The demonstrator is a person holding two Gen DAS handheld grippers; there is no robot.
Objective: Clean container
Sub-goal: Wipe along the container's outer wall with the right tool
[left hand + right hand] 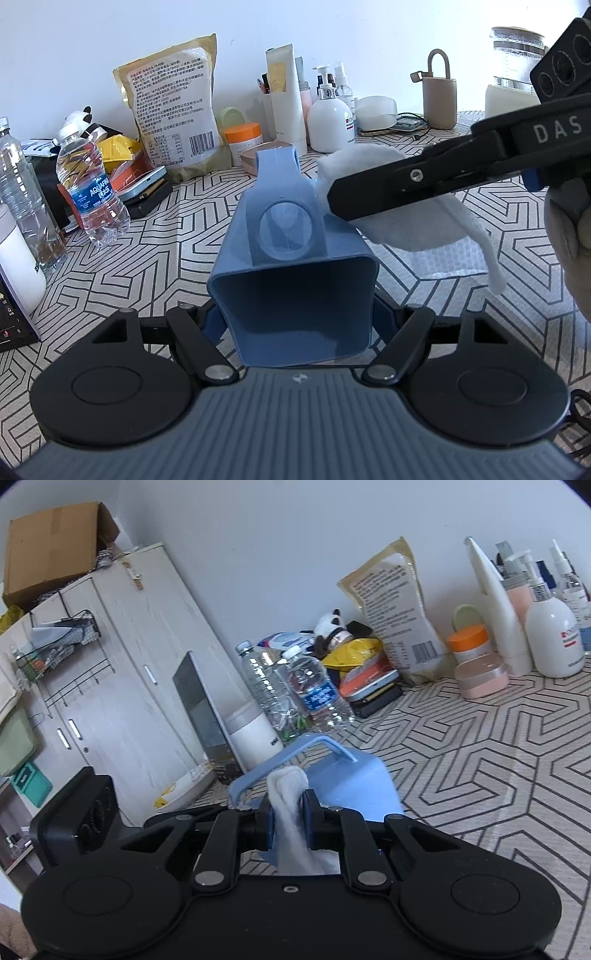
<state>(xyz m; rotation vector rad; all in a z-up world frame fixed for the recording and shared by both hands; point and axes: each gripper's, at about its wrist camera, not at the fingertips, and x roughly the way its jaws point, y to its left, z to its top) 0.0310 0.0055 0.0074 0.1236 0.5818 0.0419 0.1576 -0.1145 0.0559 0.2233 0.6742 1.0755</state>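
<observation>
A blue plastic container (291,266) with a flat hook-like handle (275,162) lies tilted, its open mouth toward the left wrist camera. My left gripper (299,321) is shut on it, one finger on each side wall near the mouth. From the right comes my right gripper (334,199), shut on a white cloth (406,221) that touches the container's upper right side. In the right wrist view the cloth (288,779) bulges between the fingers of the right gripper (288,805), right against the blue container (354,786) below its handle. A gloved hand (569,236) holds the right gripper.
The patterned tablecloth (155,236) carries water bottles (92,192), a food bag (171,107), an orange-lidded jar (243,140), a white pump bottle (330,118) and bubble wrap (436,258). A laptop (203,716) and white cabinet (122,672) stand at the left.
</observation>
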